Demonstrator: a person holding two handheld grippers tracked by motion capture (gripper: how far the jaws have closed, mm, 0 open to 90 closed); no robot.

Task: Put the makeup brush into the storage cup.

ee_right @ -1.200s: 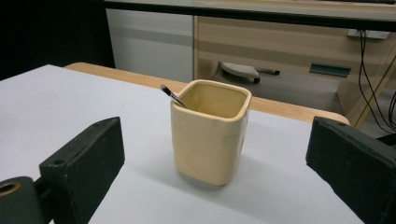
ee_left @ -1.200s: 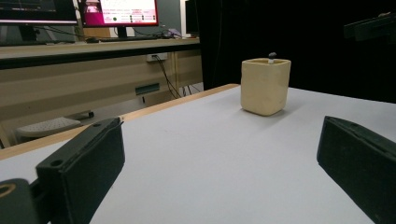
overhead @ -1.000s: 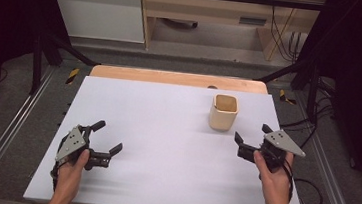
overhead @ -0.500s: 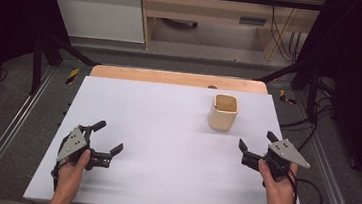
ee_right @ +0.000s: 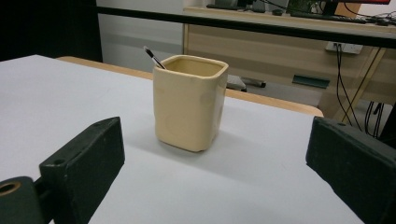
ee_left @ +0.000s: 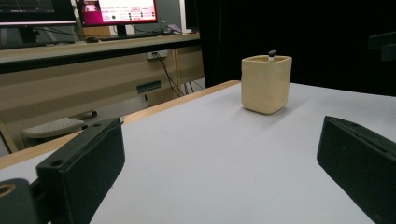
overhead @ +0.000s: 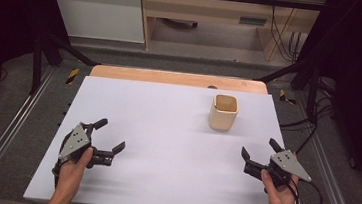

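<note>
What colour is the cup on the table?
Pale cream-yellow; the cup shows best in the right gripper view.

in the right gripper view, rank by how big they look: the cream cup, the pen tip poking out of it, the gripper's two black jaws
1. Two black jaws: alike, closest to the camera, so nearness inflates them.
2. Cream cup.
3. Pen tip, far the smallest.

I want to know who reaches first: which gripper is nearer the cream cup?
Right. The right gripper sits just short of the cream cup, slightly to its right; the left gripper is far across the table.
</note>
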